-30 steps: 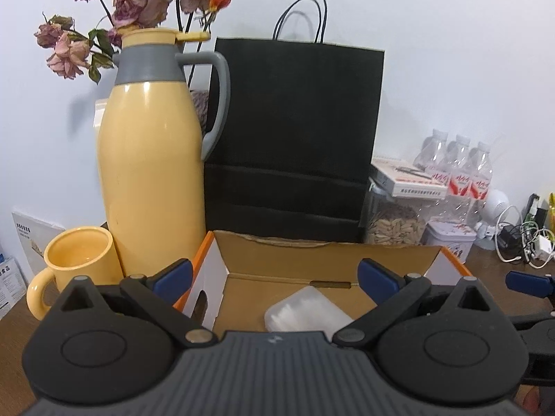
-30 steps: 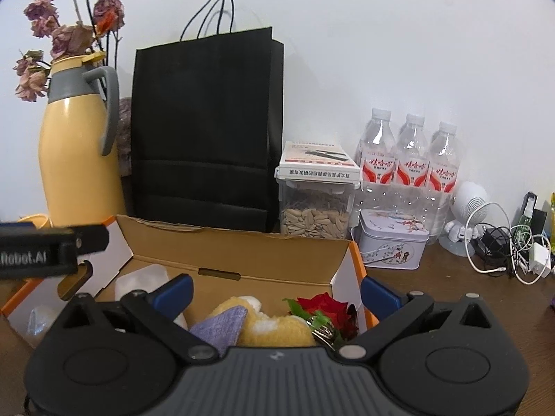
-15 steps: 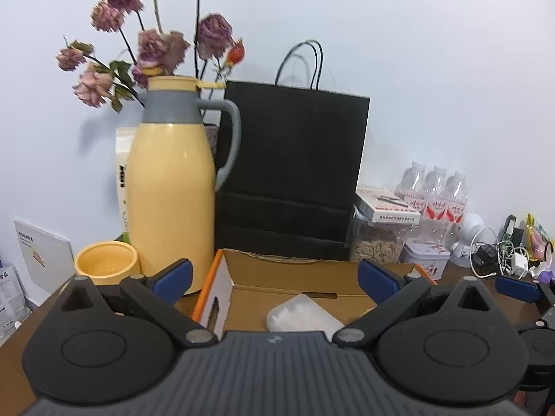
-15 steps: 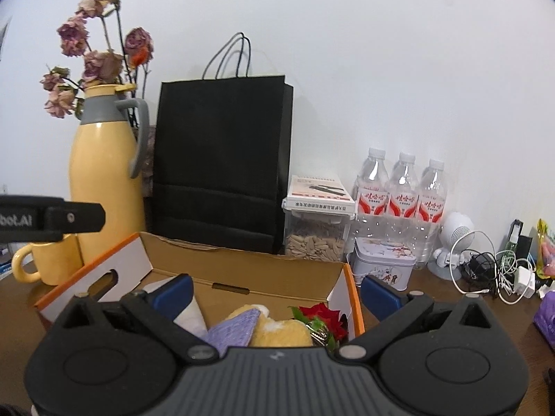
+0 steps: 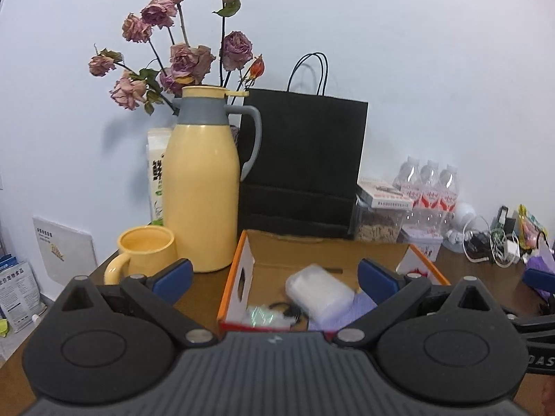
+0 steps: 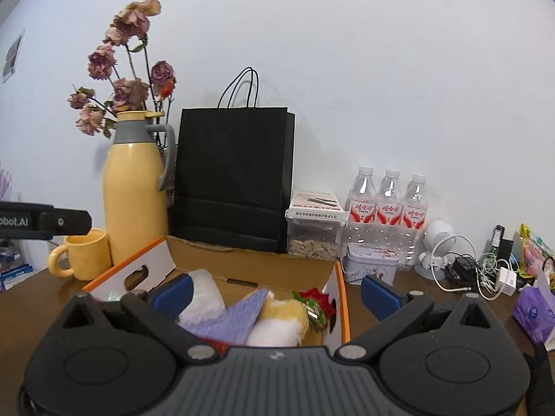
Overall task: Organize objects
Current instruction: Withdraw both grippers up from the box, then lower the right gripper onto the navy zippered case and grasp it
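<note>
Both my grippers, left (image 5: 274, 279) and right (image 6: 275, 293), are spread wide, grasping nothing, above the box (image 6: 249, 263). The box sits just right of the flask (image 5: 201, 187), holding a packet (image 5: 317, 289) and cloth (image 6: 232, 322).

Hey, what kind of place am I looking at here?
Probably a home or office side table against a wall: a yellow thermos jug with matching mug, bottled water, and tangled chargers beside a cardboard box.

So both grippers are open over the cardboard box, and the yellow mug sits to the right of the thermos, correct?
Not quite: the yellow mug sits to the left of the thermos, as the left wrist view shows. Both the left gripper and right gripper are open over the cardboard box.
</note>
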